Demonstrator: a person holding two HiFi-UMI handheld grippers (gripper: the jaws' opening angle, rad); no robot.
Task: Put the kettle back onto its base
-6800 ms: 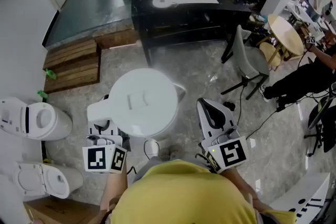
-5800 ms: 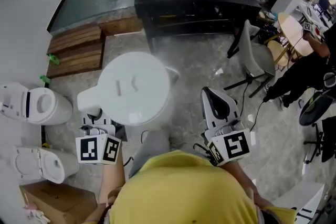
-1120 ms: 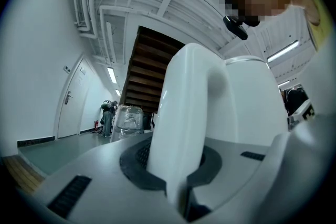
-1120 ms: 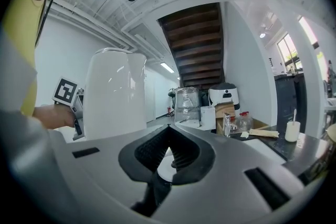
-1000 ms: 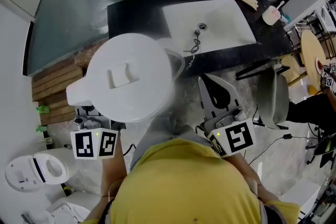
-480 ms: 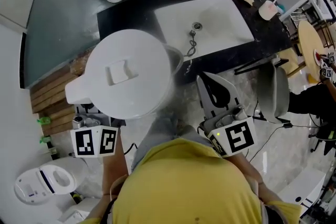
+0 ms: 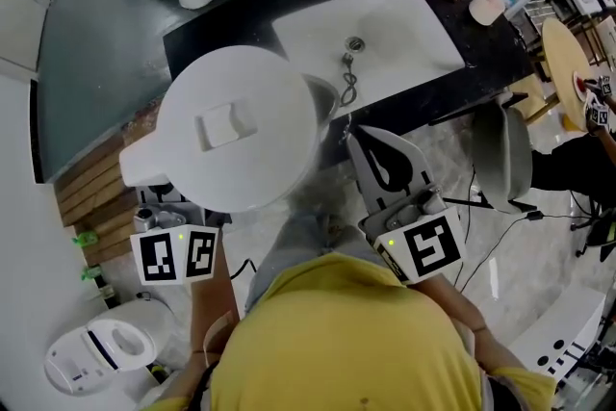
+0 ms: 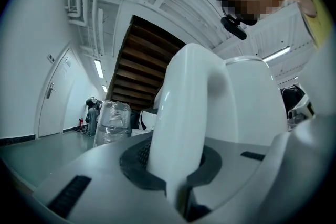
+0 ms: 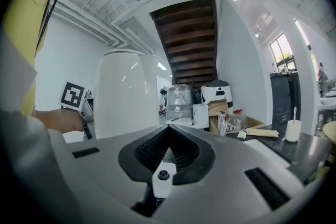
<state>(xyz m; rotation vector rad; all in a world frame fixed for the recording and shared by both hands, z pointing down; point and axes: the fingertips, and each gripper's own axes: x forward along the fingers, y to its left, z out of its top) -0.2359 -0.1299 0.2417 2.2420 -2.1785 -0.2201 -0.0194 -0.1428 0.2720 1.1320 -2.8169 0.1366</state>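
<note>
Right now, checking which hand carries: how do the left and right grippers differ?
The left gripper is clamped on the handle of the kettle; the right gripper has its jaws together on nothing. The left gripper's tips sit under the kettle in the head view; the right gripper is beside it, apart. Both point toward the sink.
</note>
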